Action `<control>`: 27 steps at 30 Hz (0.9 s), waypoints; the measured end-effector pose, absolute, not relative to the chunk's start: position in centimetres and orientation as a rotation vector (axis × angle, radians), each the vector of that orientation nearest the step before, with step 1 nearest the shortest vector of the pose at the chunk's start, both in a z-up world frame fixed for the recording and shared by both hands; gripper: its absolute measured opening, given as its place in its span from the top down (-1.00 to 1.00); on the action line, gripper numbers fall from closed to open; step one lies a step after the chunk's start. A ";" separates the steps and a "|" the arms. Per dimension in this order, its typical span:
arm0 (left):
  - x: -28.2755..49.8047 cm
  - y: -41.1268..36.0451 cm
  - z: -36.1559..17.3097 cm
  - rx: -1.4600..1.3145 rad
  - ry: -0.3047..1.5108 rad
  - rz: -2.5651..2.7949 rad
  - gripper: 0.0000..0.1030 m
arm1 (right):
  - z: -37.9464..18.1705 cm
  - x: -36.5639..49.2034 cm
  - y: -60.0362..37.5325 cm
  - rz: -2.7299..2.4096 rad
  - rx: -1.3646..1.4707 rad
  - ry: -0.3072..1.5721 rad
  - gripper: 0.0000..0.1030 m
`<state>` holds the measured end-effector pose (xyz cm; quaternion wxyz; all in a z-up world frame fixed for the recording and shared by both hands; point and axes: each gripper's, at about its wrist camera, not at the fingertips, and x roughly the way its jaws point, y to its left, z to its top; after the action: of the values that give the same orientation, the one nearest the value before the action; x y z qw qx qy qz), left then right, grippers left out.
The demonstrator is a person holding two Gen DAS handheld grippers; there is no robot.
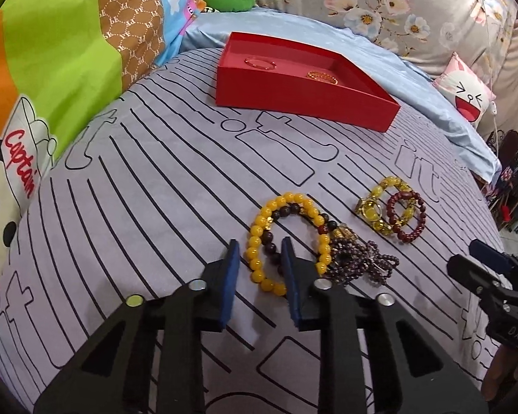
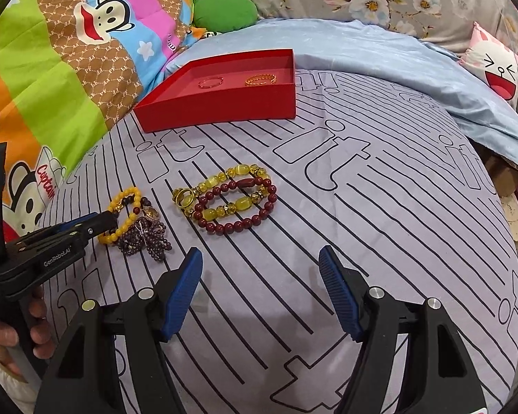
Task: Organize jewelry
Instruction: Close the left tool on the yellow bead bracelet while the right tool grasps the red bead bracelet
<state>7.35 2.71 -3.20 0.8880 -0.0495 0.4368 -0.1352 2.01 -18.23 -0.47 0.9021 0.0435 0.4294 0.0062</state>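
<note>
Beads fill the middle of the left wrist view. The left gripper (image 1: pixel 260 253) has its blue pads apart, straddling the near side of a yellow bead bracelet (image 1: pixel 255 241) that lies flat on the grey striped bedspread (image 1: pixel 138 189); whether the pads touch the beads I cannot tell. A dark brown bead bracelet (image 1: pixel 286 212) overlaps the yellow one inside its ring, and a heap of small purple beads (image 1: pixel 359 264) lies just beside both, on the side toward the right gripper (image 1: pixel 479 258), which shows only at the picture's edge, its opening hidden from here. Farther across the bedspread, apart from this heap, a bracelet of large amber beads (image 1: pixel 379 193) and a dark red bead bracelet (image 1: pixel 409 217) overlap each other. Near the far edge stands an open red box (image 1: pixel 293 98) with a thin red bangle (image 1: pixel 259 63) and a gold chain bracelet (image 1: pixel 322 76) inside, side by side and apart.

From the right wrist view, the right gripper (image 2: pixel 260 258) hangs above bare bedspread (image 2: pixel 379 224) with its fingers wide apart, holding nothing. The amber beads (image 2: pixel 221 181) and dark red bead bracelet (image 2: pixel 238 224) lie ahead of it. The left gripper (image 2: pixel 110 219) reaches the yellow bead bracelet (image 2: pixel 121 233) from the side, next to the purple beads (image 2: pixel 145 241). The red box (image 2: pixel 224 103) sits beyond, near a cartoon monkey quilt (image 2: pixel 69 69).
</note>
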 end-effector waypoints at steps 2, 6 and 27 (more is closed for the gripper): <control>7.2 2.6 -3.1 -0.111 0.908 -0.295 0.80 | -0.6 2.1 -18.2 0.013 0.095 0.890 -0.32; 7.0 2.4 -2.8 -0.113 0.902 -0.306 0.86 | -0.7 2.3 -18.4 0.016 0.109 0.895 -0.32; 7.0 2.0 -1.1 -0.098 0.860 -0.324 0.86 | -2.5 7.7 -19.5 -0.007 0.147 0.931 0.43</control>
<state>7.04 1.99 -1.05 0.8952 -0.0474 0.4146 -0.1562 7.68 -19.49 -2.48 0.8910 0.0708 0.4484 -0.0034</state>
